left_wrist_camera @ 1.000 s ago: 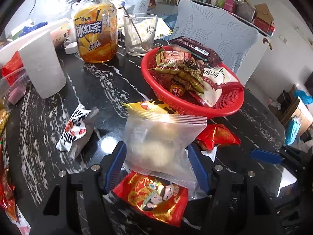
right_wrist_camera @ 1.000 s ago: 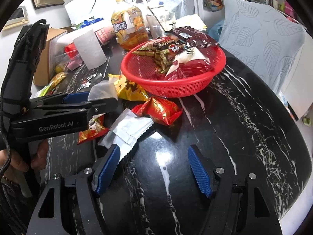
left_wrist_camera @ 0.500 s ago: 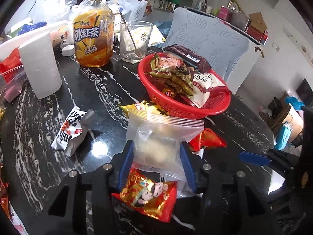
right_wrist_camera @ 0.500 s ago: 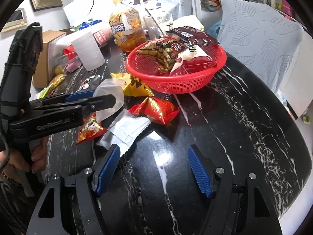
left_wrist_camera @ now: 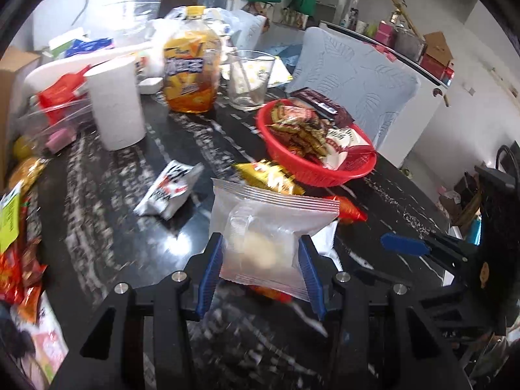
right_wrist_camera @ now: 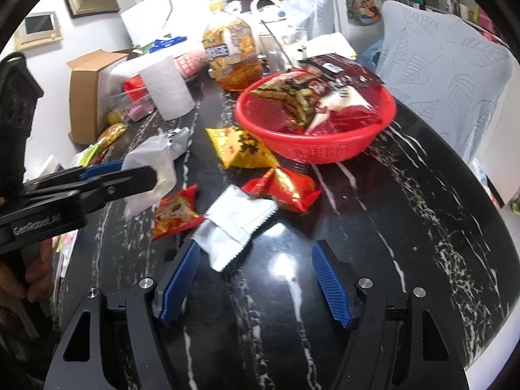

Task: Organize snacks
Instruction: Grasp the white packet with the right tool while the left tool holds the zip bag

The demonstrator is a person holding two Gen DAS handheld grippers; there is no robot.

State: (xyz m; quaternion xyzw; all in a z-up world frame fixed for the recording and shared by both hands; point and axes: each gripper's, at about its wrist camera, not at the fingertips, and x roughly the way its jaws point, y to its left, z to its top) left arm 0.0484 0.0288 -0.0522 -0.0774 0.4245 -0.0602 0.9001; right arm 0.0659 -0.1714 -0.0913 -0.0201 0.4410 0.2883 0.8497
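My left gripper is shut on a clear snack bag with a pale cake inside, lifted above the black marble table. From the right wrist view the same bag hangs from the left gripper at the left. A red basket holding several snack packets stands beyond. My right gripper is open low over the table, with a white packet just ahead of its left finger. Loose packets lie nearby: a yellow one, a red one, a small red-orange one.
A tea bottle, a glass cup and a white paper roll stand at the back. A black-and-white packet lies left of the held bag. More snacks crowd the left edge. A pale blue chair stands behind the table.
The left gripper closed on the clear bag and lifted it off the small red packet, moving back and up. The right gripper stayed in place.
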